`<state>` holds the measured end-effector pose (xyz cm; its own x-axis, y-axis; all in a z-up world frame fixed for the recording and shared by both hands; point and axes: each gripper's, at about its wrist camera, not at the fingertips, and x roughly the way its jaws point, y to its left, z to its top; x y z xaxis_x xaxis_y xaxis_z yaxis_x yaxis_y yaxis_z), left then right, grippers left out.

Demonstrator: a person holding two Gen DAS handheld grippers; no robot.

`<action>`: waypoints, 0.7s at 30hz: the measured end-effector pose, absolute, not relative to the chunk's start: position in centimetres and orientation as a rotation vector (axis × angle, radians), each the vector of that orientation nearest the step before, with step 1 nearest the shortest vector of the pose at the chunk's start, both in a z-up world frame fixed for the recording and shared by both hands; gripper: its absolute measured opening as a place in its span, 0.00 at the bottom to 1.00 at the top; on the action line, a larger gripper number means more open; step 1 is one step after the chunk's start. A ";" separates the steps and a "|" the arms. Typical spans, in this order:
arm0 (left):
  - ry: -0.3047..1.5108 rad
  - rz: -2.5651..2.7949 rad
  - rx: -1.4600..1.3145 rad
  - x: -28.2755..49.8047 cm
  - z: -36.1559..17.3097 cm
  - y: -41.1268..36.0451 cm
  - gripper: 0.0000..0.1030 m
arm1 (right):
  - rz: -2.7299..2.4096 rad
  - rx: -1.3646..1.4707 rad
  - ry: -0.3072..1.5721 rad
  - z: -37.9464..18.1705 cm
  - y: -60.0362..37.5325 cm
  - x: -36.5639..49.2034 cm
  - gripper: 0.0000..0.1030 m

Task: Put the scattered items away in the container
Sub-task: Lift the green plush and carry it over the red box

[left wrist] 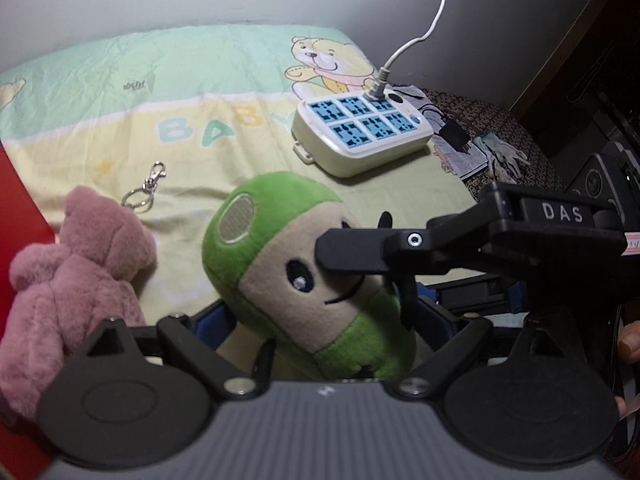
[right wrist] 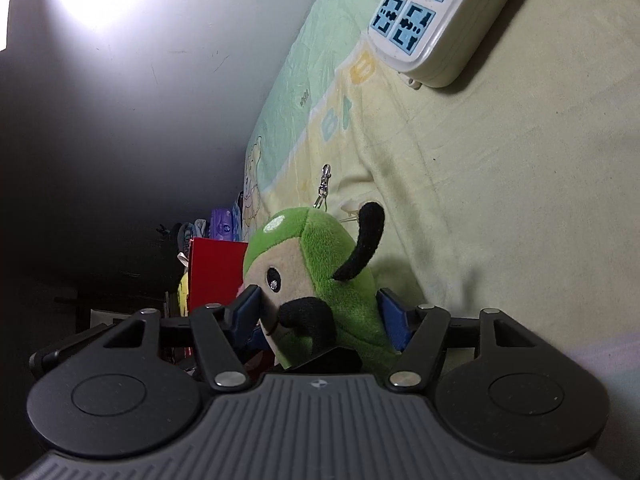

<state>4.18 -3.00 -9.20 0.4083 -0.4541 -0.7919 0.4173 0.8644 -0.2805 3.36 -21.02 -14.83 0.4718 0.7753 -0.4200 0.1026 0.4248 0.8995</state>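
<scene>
Plush toy (left wrist: 304,264): on the baby blanket (left wrist: 200,92), between the fingers of both tongs; right tongs (right wrist: 320,312) pressed on its two sides.
Left tongs (left wrist: 324,320): around the toy's lower body, fingers apart from it.
Stuffed bear (left wrist: 72,280): left of the plush toy, just beside it.
Key ring with clasp (left wrist: 146,192): on the blanket behind the bear.
Power strip (left wrist: 360,132): far right on the blanket, cable (left wrist: 420,36) plugged into its back.
Box (right wrist: 216,272): at the left edge, beside the bear.
Papers (left wrist: 460,148): right of the power strip, off the blanket.

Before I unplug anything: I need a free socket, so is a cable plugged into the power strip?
Yes, a white cable runs down into the power strip.
</scene>
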 end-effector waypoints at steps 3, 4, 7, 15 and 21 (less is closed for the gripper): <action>0.963 -0.554 -0.027 2.8 -7.7 -2.7 0.90 | 0.536 1.065 0.975 -13.4 -20.7 2.4 0.64; 0.948 -0.555 -0.030 2.3 -7.2 -2.5 0.90 | 0.542 1.066 0.964 -13.0 -20.6 2.1 0.64; 0.903 -0.550 -0.043 1.0 -5.7 -1.4 0.90 | 0.566 1.057 0.923 -11.8 -20.2 1.1 0.64; 0.793 -0.515 -0.096 -1.1 -1.8 3.2 0.90 | 0.647 1.014 0.824 -8.4 -16.4 0.0 0.64; 0.723 -0.484 -0.115 -2.0 0.1 8.0 0.90 | 0.701 0.961 0.787 -5.9 -11.7 -0.6 0.64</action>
<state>-1.95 8.04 0.06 0.6455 -0.4629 -0.6075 0.3848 0.8842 -0.2648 -0.60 -11.73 -5.92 0.5325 0.8045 -0.2632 -0.1678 0.4051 0.8987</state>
